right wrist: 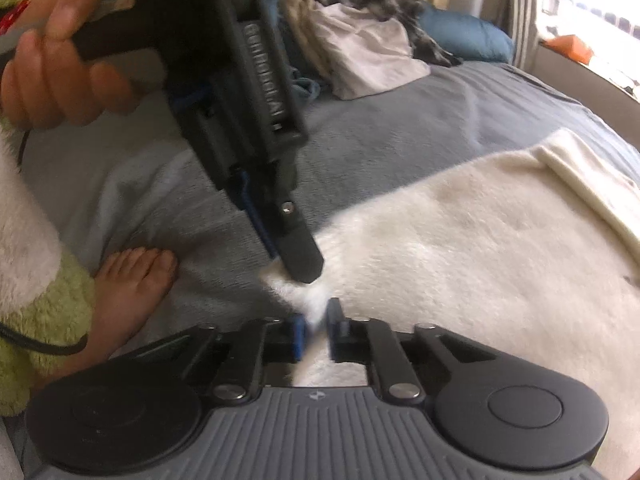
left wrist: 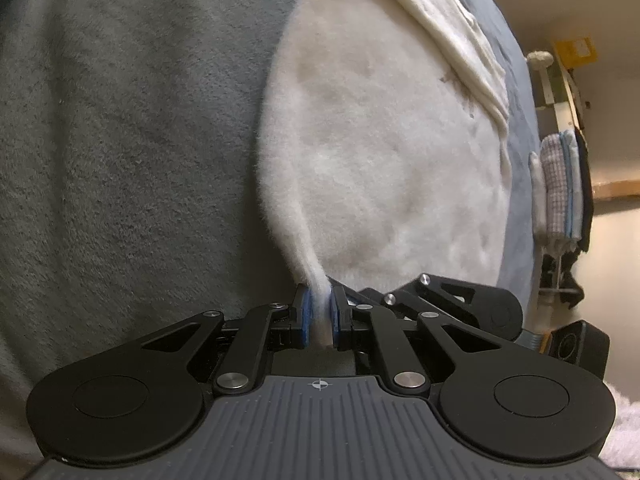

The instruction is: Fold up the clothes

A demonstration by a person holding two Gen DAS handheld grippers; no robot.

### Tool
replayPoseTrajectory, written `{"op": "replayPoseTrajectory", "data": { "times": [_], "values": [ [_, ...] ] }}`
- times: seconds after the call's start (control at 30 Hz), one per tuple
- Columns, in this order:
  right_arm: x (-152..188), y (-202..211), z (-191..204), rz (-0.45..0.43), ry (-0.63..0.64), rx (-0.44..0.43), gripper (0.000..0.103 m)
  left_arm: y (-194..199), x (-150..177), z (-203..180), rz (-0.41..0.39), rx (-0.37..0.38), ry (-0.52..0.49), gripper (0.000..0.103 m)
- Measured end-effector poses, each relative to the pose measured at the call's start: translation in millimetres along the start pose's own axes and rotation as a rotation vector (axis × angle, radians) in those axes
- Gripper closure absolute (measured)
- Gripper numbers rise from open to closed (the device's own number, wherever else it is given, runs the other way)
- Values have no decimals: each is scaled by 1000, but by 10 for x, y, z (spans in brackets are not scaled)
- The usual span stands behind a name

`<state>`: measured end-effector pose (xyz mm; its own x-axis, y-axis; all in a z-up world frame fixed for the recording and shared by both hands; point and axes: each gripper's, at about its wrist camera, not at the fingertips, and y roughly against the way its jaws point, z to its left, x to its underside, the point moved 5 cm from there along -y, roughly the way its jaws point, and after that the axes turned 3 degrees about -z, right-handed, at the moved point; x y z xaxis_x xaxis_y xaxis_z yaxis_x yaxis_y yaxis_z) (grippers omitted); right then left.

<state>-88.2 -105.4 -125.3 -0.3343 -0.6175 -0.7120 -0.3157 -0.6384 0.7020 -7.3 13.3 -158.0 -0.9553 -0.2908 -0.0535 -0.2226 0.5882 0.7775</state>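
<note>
A white fleece garment (left wrist: 380, 152) lies spread on a grey-blue bed cover (left wrist: 120, 140). Its cream ribbed band (left wrist: 452, 40) runs along the far edge. My left gripper (left wrist: 320, 316) is shut on a pinched-up edge of the fleece. In the right wrist view the left gripper (right wrist: 300, 266) comes down from the upper left, held by a hand (right wrist: 60, 60), its tip on the garment's (right wrist: 460, 260) near corner. Just below it my right gripper (right wrist: 317, 332) has white fluff between its narrow-set blue pads. The right gripper (left wrist: 440, 300) also shows in the left wrist view, close beside the left one.
A person's bare foot (right wrist: 132, 292) rests on the bed left of the grippers, beside a green fluffy sleeve (right wrist: 40, 320). A heap of clothes (right wrist: 360, 40) and a blue pillow (right wrist: 472, 36) lie at the bed's far end. Folded cloths (left wrist: 560, 200) hang beyond the bed's edge.
</note>
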Motion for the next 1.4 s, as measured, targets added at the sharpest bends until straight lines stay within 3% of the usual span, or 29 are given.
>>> {"op": "replayPoseTrajectory", "data": {
  "times": [0.07, 0.2, 0.33, 0.8, 1.4],
  "values": [
    [0, 8, -11, -1, -10, 2, 96, -9, -18, 20, -5, 12, 19, 93],
    [0, 24, -4, -6, -12, 8, 97, -16, -68, 57, -31, 38, 62, 76],
    [5, 54, 3, -10, -13, 11, 97, -77, -129, 129, -45, 50, 115, 71],
    [-9, 162, -39, -51, -14, 18, 97, -300, -190, 118, -24, 50, 102, 73],
    [14, 179, -62, -50, -44, 3, 96, -303, -81, 28, -37, -35, 19, 84]
  ]
}}
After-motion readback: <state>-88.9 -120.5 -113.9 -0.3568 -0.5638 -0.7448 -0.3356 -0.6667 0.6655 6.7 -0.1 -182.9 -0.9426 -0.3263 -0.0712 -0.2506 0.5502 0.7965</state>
